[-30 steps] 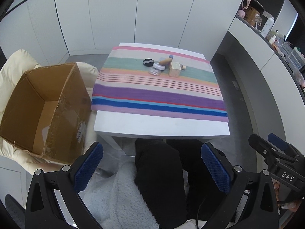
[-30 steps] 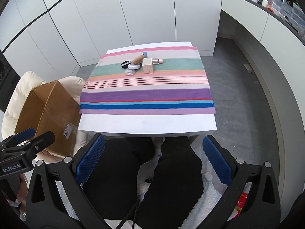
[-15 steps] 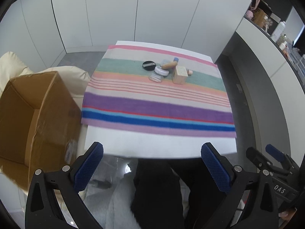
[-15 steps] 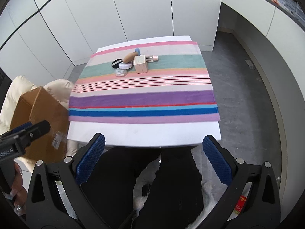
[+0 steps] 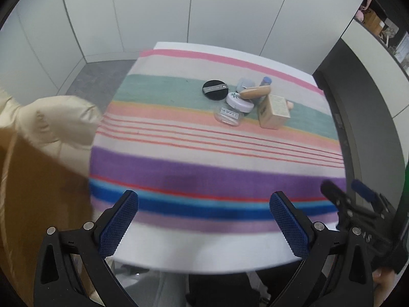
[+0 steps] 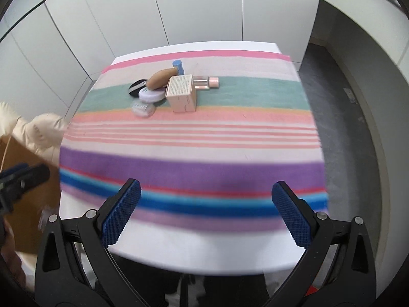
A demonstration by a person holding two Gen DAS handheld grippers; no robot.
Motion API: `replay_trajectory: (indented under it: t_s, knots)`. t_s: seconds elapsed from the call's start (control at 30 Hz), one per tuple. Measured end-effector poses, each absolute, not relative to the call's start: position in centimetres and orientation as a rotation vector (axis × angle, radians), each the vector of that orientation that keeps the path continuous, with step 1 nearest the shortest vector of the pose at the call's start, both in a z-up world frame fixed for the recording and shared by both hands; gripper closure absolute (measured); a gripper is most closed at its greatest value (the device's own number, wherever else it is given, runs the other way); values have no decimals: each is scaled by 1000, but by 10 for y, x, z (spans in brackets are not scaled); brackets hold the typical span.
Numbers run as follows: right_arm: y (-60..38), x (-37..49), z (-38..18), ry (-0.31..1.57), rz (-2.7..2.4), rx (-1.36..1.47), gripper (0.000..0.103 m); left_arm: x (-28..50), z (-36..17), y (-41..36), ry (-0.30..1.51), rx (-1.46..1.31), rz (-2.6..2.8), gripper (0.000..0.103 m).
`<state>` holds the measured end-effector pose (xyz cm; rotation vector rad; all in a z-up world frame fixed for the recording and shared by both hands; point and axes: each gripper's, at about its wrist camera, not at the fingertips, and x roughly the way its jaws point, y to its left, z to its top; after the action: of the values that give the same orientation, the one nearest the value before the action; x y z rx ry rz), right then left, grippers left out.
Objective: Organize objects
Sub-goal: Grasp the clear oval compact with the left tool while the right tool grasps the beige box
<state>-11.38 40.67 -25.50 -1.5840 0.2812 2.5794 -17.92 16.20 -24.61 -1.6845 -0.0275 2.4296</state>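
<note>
A cluster of cosmetics lies on the striped cloth's far green band: a black compact, a white compact, a clear case, a tan tube with a blue cap and a beige carton. In the right wrist view the carton hides part of a pink-capped bottle. My left gripper is open and empty above the table's near edge. My right gripper is open and empty there too, to the left gripper's right.
A brown cardboard box stands on a cream cushioned chair left of the white table. White cabinet doors line the back wall. A counter runs along the right over grey floor.
Both grippers have moved forward and down toward the table, from above the person's lap to over its near edge. The cosmetics have not moved.
</note>
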Motion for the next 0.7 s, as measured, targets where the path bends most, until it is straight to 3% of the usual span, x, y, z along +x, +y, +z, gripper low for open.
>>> replay_trajectory:
  t_s: [0.3,0.4,0.43,0.5,0.53,0.7]
  knots:
    - [399,-233,-321,202,2651,-1591,1,-254,-325,195,14,-1731,2308,0]
    - [391,-263,-332,156,2666,-1588,6,-270,-347,208,40,-1746,2264,1]
    - [389,-269,-334,133,2668,-1578,11,-274,-351,211,44,-1741,2260,1]
    - [385,-281,-339,82,2681,-1568,36,-280,-358,217,39,-1737,2250,1]
    - [384,-286,-343,65,2681,-1582,59,-284,-361,220,26,-1730,2247,1]
    - [405,-276,-344,121,2659,-1551,58,-304,-369,236,-5,-1693,2256,1]
